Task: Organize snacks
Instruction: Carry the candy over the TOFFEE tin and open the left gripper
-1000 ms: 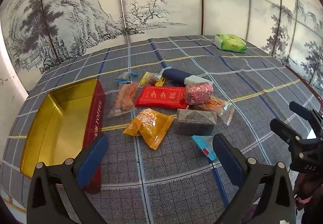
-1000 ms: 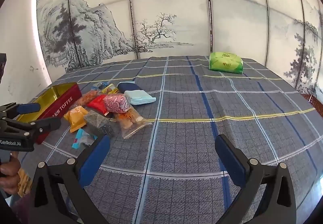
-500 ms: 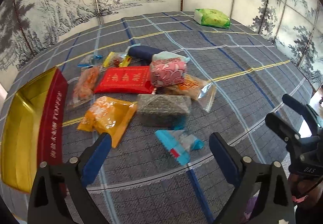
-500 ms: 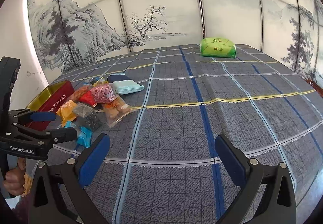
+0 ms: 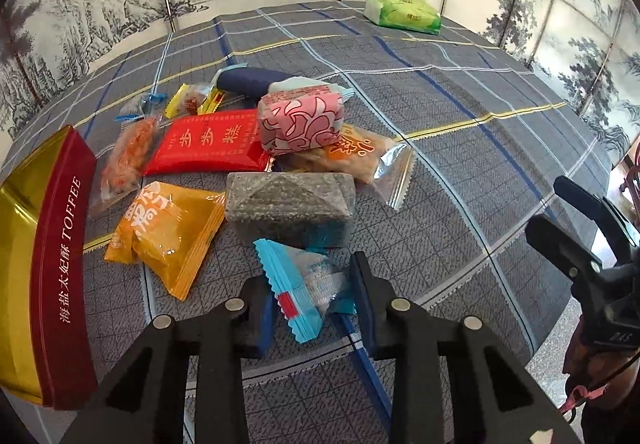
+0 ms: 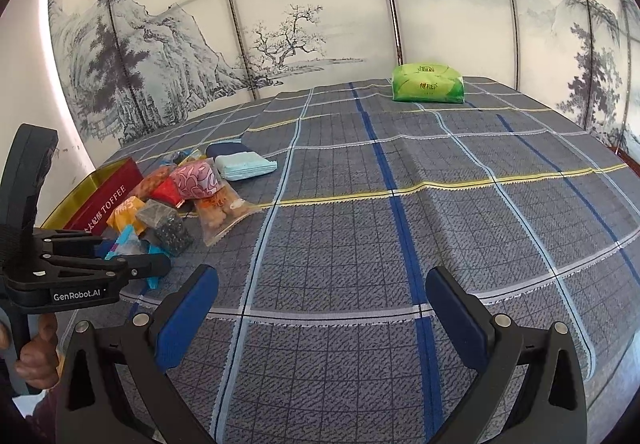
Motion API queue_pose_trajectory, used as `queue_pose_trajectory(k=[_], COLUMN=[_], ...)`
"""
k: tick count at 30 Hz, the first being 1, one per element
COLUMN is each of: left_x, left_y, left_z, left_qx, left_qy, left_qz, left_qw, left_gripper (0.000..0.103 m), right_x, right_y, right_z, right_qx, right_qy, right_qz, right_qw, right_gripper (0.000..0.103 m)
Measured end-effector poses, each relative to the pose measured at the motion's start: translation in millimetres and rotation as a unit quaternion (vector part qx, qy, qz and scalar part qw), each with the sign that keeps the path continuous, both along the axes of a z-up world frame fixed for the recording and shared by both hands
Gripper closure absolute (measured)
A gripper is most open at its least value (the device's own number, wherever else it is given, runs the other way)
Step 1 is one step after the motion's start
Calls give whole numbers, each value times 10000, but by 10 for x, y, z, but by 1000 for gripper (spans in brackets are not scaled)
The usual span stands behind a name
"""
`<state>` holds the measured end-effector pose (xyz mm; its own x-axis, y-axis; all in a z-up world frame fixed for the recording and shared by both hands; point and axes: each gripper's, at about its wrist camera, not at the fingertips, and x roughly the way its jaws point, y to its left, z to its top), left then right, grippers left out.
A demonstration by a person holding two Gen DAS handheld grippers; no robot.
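While the toffee tin (image 5: 60, 244) sits open at the left edge of the counter (image 5: 460, 147), what shows of its gold inside has nothing in it; every snack is still out on the plaid cloth beside it. Compared with a second ago, the left gripper (image 5: 312, 296) has dropped down and in toward the near end of the pile, and its jaws have just been closing, going from wide apart to pinching the blue packet (image 5: 300, 288). That packet sits right between the blue pads, nearest snack to the camera, just in front of the grey block (image 5: 290, 207) and right of the orange bag (image 5: 168, 232). Behind those are the red pack (image 5: 208, 143), the pink bundle (image 5: 300, 123) and a clear bag (image 5: 360, 159). The green pack (image 6: 428, 83) sits well apart at the far side. The right gripper (image 6: 320, 308) hangs over bare cloth, jaws spread wide with nothing in them.
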<state>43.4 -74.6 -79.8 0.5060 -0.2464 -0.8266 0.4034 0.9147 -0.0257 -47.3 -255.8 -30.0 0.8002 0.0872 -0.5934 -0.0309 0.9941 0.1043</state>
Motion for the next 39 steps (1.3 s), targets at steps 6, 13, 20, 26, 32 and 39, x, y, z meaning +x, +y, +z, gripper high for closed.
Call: queue_pose_trajectory(k=[6, 13, 20, 26, 32, 39], left_x=[-174, -313, -348, -304, -244, -121], left_y=[43, 128, 293, 492, 680, 935], left_z=[87, 341, 512, 609, 709, 786], left_qx=[151, 179, 213, 204, 245, 324], left_qy=[-169, -533, -794, -881, -995, -1069], left_qz=[20, 43, 244, 490, 706, 978], left_qw=[9997, 9984, 9963, 9947, 9922, 9889], left_gripper=[75, 75, 75, 75, 75, 74], right_x=[-3, 36, 110, 119, 138, 98], right_y=[31, 155, 207, 339, 565, 752], right_z=[3, -19, -122, -141, -196, -264], right_qx=[-12, 142, 315, 160, -470, -850], right_qy=[33, 168, 496, 576, 670, 620], right_qz=[12, 109, -51, -154, -368, -711], right_qw=[10000, 9997, 9983, 9981, 9960, 9919], right_gripper=[0, 0, 0, 0, 0, 0])
